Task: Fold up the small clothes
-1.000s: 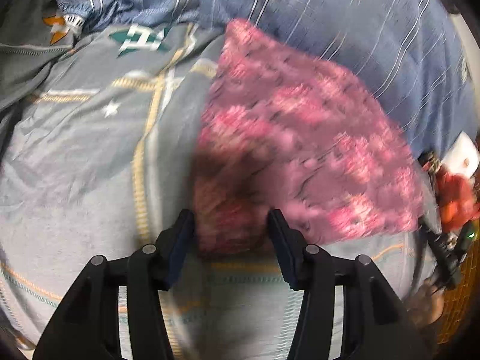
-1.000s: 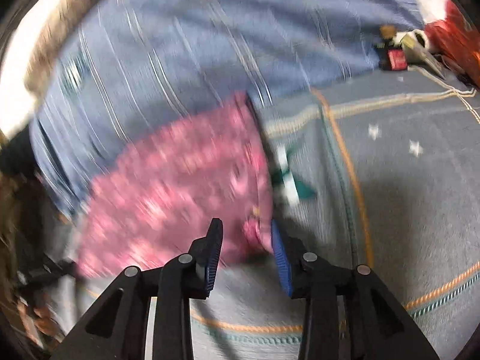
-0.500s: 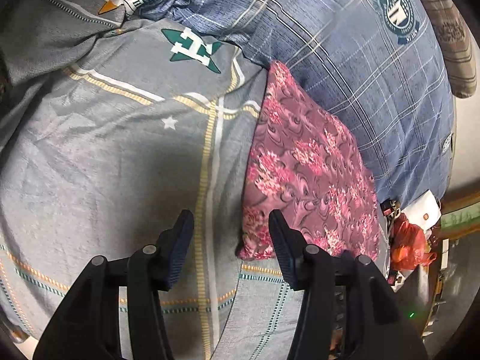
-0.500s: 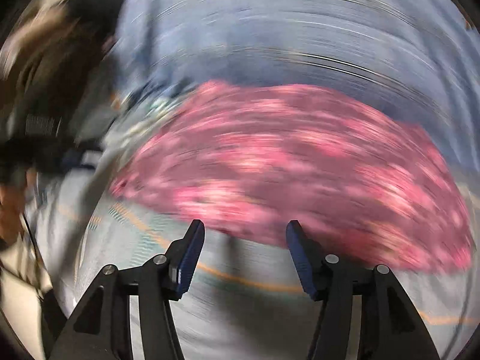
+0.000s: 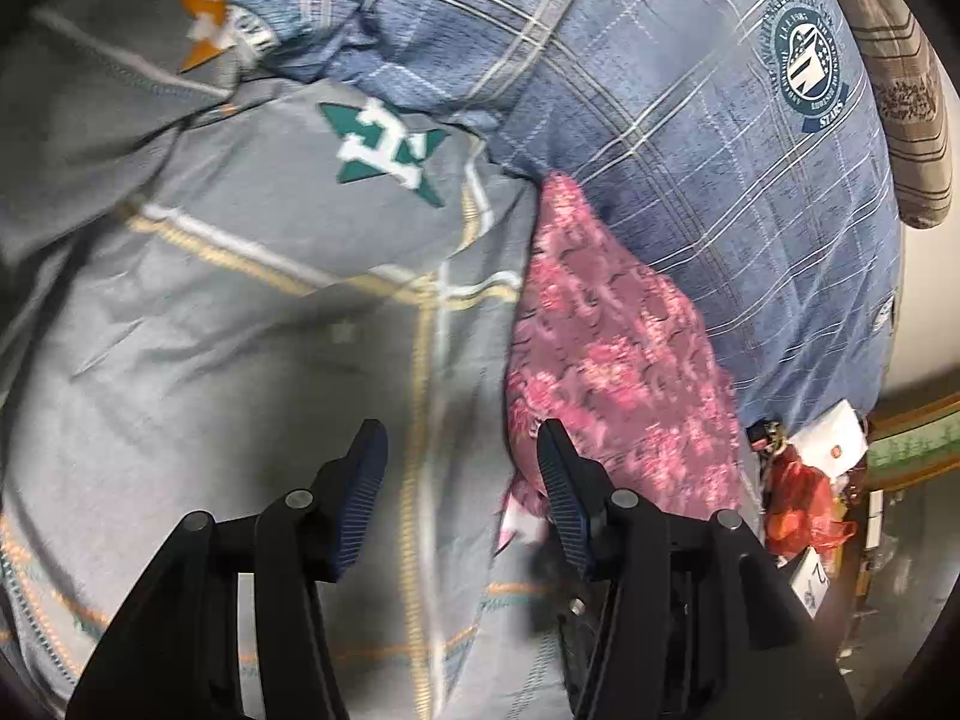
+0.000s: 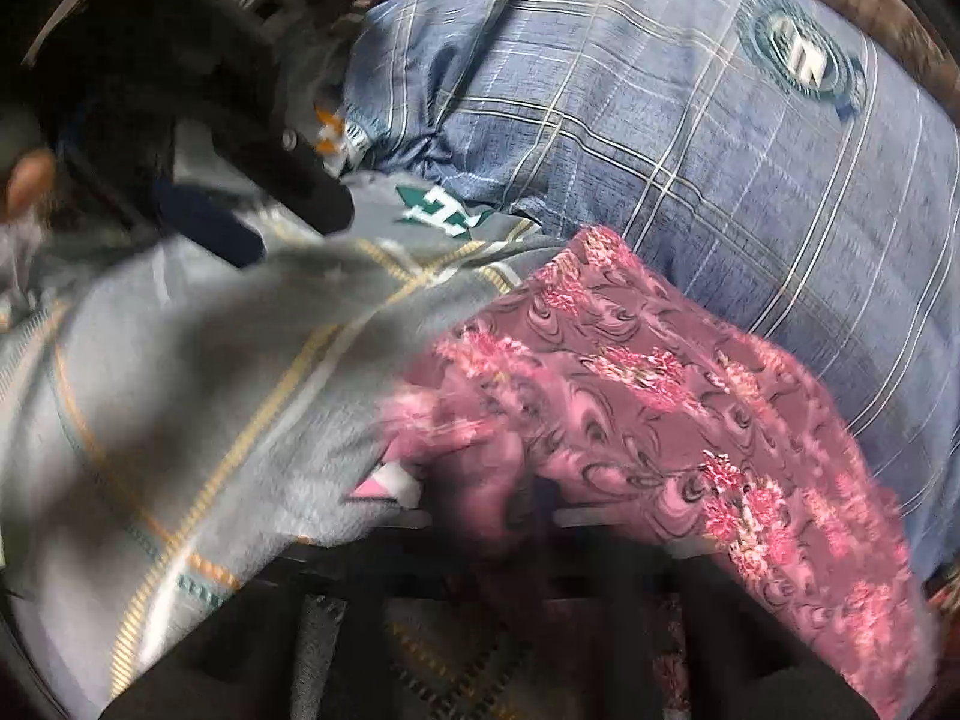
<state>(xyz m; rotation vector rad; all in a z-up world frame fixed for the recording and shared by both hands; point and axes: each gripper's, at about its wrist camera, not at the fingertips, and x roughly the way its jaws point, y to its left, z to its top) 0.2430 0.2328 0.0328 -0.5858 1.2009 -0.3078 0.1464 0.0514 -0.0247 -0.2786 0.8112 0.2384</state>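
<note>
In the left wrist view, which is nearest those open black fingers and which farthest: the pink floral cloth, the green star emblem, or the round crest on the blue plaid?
1. Pink floral cloth: against the right finger of the left gripper.
2. Green star emblem: farther up, left of centre, on the grey bedsheet.
3. Round crest: farthest, upper right, on the blue plaid bedding.

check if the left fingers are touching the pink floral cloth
Cannot tell. In the left wrist view the left gripper is open; its right finger overlaps the pink floral cloth edge, but blur hides any contact or gap.
</note>
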